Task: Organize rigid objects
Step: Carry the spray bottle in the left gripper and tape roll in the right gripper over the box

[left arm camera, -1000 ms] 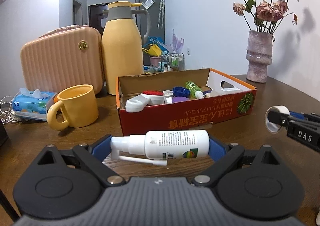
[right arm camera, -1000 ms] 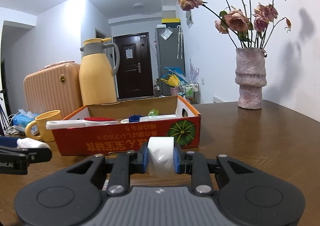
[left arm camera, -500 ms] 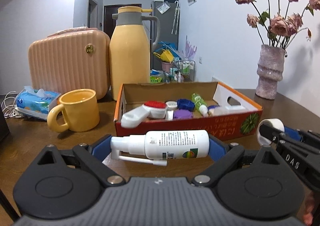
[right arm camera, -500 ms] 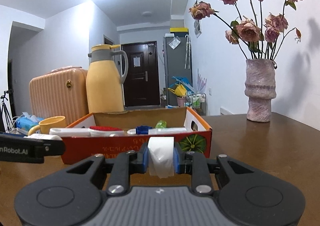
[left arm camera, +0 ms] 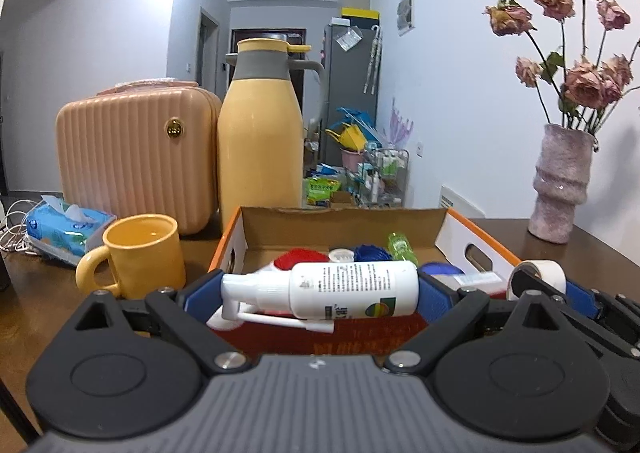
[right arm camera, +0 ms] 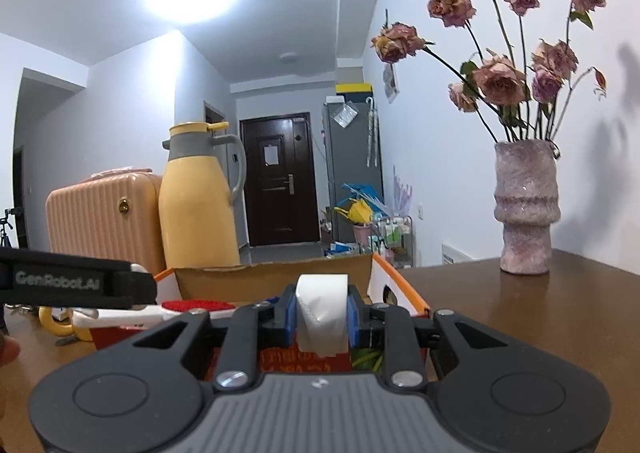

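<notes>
My left gripper (left arm camera: 320, 291) is shut on a white spray bottle (left arm camera: 336, 289), held sideways just over the near wall of the red-and-orange cardboard box (left arm camera: 460, 225). The box holds several small items, among them a red-capped white bottle (left arm camera: 298, 257), a blue cap (left arm camera: 372, 251) and a green bottle (left arm camera: 399, 244). My right gripper (right arm camera: 322, 317) is shut on a white tape roll (right arm camera: 322, 313), at the box's near right corner (right arm camera: 400, 285). The tape roll (left arm camera: 540, 275) and the right gripper also show at the right of the left wrist view.
A yellow mug (left arm camera: 138, 253), a blue tissue pack (left arm camera: 64, 227), a peach ribbed case (left arm camera: 136, 157) and a tall yellow thermos (left arm camera: 260, 141) stand left of and behind the box. A pink vase with dried roses (left arm camera: 562, 181) stands at the back right on the brown table (right arm camera: 540, 313).
Both grippers have moved forward and up to the box, each keeping its object. The spray bottle now hangs over the box's near wall.
</notes>
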Motion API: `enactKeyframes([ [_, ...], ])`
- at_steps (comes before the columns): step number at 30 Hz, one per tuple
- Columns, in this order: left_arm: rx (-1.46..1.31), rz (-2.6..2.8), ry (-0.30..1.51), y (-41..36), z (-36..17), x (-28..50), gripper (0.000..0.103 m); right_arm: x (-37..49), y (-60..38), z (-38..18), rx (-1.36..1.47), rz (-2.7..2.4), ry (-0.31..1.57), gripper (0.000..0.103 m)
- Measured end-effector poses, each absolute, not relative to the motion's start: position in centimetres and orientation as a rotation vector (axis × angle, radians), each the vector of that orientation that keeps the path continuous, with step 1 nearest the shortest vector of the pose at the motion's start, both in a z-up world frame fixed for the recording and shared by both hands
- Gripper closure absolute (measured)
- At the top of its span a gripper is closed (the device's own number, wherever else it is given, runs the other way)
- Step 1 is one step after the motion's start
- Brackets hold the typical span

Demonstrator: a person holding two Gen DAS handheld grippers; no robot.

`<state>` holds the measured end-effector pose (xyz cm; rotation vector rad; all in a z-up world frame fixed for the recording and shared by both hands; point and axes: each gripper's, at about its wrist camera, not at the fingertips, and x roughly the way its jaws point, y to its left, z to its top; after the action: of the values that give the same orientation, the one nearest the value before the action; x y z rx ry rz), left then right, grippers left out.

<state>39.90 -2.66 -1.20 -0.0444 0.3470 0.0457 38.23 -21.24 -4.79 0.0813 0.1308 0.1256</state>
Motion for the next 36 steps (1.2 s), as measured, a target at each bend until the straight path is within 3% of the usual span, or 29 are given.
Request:
enactKeyframes([
  [36,-0.061,0.106,0.339,-2.0,-1.3,50.1,0.006,49.2,-20.3,-4.8,0.089,0.118,0.11,0.08],
])
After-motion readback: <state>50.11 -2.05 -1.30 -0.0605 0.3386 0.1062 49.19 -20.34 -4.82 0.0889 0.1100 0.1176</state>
